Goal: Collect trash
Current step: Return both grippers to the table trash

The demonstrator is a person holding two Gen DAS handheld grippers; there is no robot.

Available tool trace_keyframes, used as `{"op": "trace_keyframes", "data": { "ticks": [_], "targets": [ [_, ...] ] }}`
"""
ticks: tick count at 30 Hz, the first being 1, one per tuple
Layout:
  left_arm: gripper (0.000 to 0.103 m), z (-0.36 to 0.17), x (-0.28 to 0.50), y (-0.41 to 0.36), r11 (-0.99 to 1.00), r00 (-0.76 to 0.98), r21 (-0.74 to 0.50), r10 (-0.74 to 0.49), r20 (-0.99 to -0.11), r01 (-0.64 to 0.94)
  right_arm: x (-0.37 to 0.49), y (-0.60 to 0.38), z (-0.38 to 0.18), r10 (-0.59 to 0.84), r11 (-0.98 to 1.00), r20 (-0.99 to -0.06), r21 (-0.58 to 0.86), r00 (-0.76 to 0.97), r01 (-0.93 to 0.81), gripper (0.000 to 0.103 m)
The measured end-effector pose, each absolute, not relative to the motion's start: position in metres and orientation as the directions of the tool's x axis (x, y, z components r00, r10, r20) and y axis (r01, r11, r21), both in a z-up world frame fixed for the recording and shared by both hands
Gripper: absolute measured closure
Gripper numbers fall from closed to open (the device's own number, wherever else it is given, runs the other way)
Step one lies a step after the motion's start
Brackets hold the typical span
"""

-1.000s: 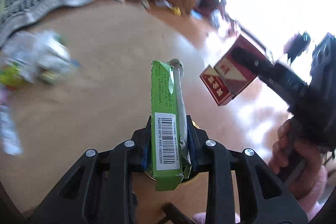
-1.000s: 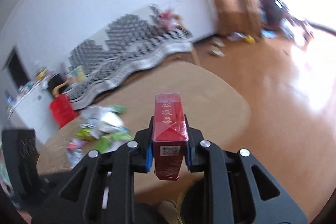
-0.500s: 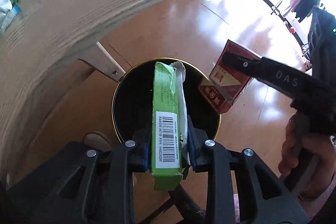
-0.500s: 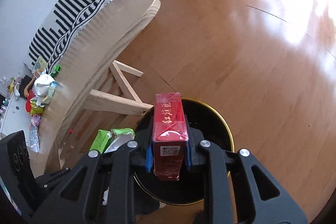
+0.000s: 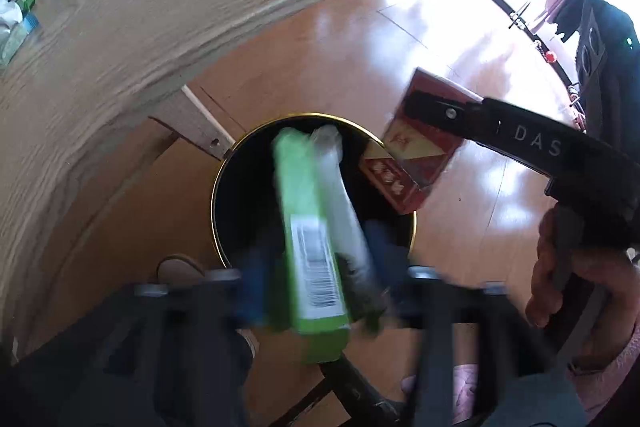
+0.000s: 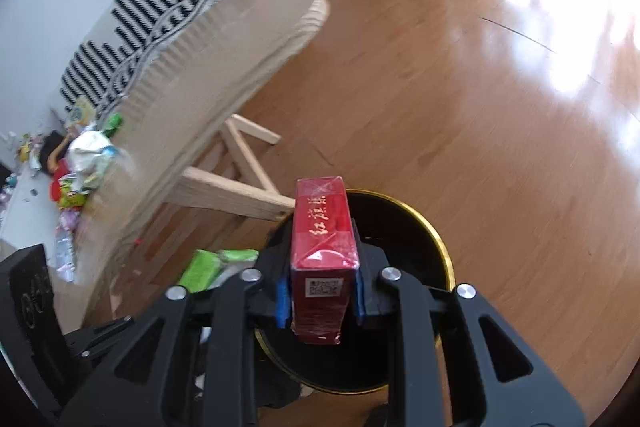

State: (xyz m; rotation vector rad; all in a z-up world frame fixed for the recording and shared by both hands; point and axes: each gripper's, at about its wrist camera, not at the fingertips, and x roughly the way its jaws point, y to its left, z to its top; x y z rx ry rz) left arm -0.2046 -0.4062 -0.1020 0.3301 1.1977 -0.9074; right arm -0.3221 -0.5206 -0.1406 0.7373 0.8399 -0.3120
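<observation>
The left gripper (image 5: 316, 267) has its jaws spread, blurred, the green box (image 5: 310, 239) loose between them above the black bin (image 5: 224, 187). The right gripper (image 6: 322, 291) pinches the red box (image 6: 322, 247) over the bin's rim.

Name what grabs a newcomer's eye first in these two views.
The green carton, blurred, between the spread fingers of the left claw directly above the black gold-rimmed bin. Next, the red box clamped in the right claw over the same bin. Then the heap of wrappers on the far end of the wooden table.
</observation>
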Motion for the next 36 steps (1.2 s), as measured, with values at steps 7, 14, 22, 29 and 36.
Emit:
{"op": "trace_keyframes", "data": {
  "ticks": [7,14,22,29,36],
  "targets": [
    [0.006,-0.059,-0.202,-0.386,0.625,0.211,-0.213,-0.532,-0.82,0.751,-0.342,-0.531,-0.099,-0.282,0.701,-0.741,0.275,0.609,0.658,0.006],
    [0.006,0.046,-0.163,-0.306,0.787,0.582,-0.04,-0.49,-0.649,0.616,-0.33,-0.515,-0.082,-0.456,0.733,-0.708,0.043,0.538,0.679,0.006],
    [0.006,0.032,-0.077,-0.109,0.986,0.678,-0.023,-0.128,-0.724,0.162,-0.269,-0.449,-0.037,-0.295,0.865,-0.617,0.152,0.73,0.477,0.006],
    [0.006,-0.01,-0.028,-0.047,0.995,0.608,-0.01,-0.071,-0.791,0.103,-0.172,-0.382,0.009,-0.102,0.943,-0.596,0.196,0.796,0.268,0.006],
    [0.006,-0.021,0.01,-0.038,0.987,0.587,0.021,-0.079,-0.806,0.162,-0.081,-0.31,0.003,-0.035,0.968,-0.594,0.181,0.804,0.175,0.006]
  ]
}}
